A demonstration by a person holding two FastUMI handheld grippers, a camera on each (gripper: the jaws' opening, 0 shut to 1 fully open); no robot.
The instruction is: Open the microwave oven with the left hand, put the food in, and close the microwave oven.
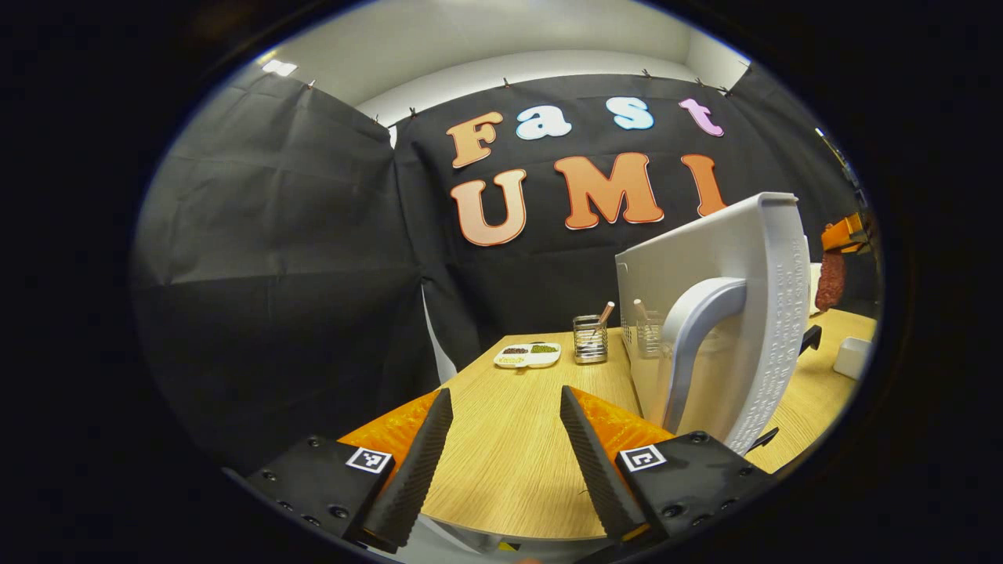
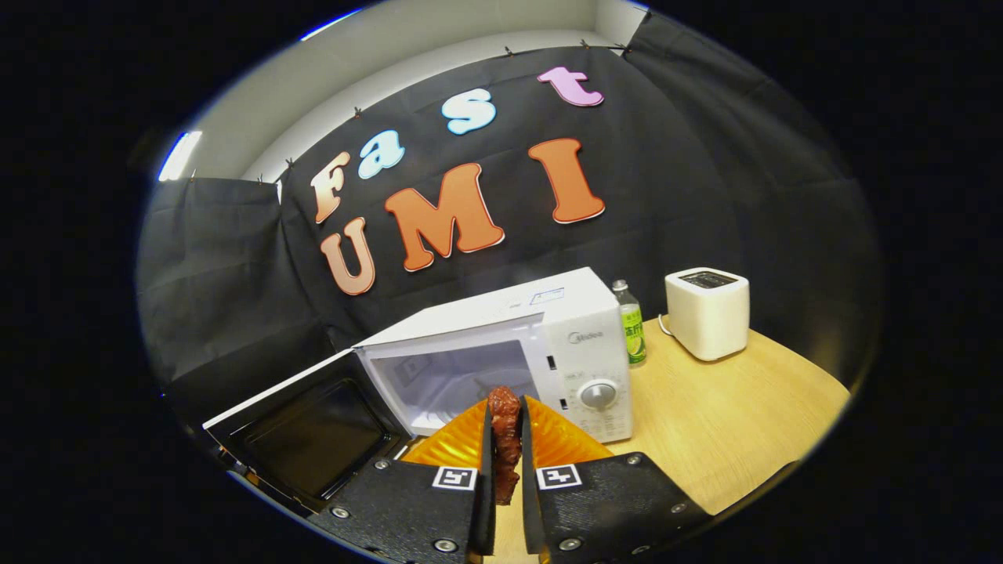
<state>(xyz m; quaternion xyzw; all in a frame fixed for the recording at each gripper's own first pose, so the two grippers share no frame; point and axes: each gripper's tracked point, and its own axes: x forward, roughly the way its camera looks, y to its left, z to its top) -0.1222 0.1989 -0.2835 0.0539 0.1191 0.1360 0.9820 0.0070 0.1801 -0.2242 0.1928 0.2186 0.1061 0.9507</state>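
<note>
Now we are at the middle step: the microwave (image 2: 501, 352) stands with its door (image 2: 302, 435) swung wide toward seven o'clock of the right gripper view, and the cavity (image 2: 454, 380) lies bare, so the opening is done and the loading is in hand. Our right gripper (image 2: 505, 454) is pinching the food (image 2: 505, 431), a dark red, lumpy strip held upright between both fingers, and it sits just in front of the oven mouth at six o'clock, not yet inside. In the left gripper view our left gripper (image 1: 501, 446) is spread wide with nothing between its fingers, hovering over the wooden table (image 1: 501, 470); the edge of the open door with its curved handle (image 1: 693, 345) stands near at three o'clock, and the right gripper's food shows beyond it at the far right. The next move, we judge, calls for carrying the strip forward and slightly down through the opening, setting it on the oven floor and letting go; then the left gripper must push the door at its handle side until it latches.
</note>
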